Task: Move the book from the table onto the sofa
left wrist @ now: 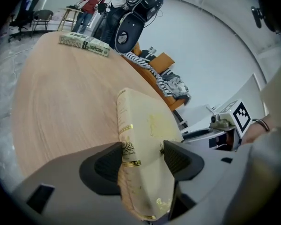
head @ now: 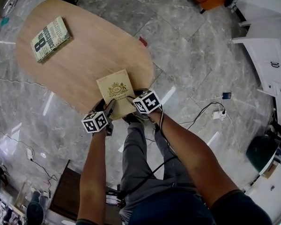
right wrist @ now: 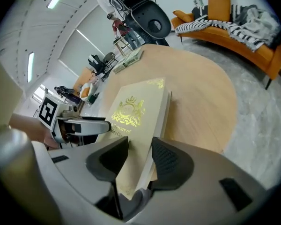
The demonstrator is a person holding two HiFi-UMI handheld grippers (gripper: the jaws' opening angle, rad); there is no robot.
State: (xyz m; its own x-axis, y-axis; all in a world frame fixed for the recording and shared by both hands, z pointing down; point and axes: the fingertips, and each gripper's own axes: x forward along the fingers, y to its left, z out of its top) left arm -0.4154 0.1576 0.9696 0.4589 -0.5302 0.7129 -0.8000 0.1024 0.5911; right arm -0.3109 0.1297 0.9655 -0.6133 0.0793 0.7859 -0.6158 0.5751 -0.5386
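Observation:
A cream book with a gold crest (head: 116, 92) lies flat on the oval wooden table (head: 84, 55), its near end hanging over the table's front edge. My left gripper (head: 108, 108) straddles the book's near left corner. In the left gripper view the book (left wrist: 140, 125) runs between the jaws of that gripper (left wrist: 141, 156), with both pads close against it. My right gripper (head: 131, 100) straddles the near right corner, and the book (right wrist: 136, 111) sits between that gripper's (right wrist: 139, 156) jaws in the same way. I see no firm squeeze from either. The orange sofa (right wrist: 234, 22) stands beyond the table.
A second book (head: 50, 39) lies at the table's far left. The sofa carries a striped blanket (right wrist: 210, 25) and clothes. On the marble floor at the right lie a cable and a power strip (head: 218, 115), and white cabinets (head: 267, 46) line the right side. A person (left wrist: 91, 6) stands far off.

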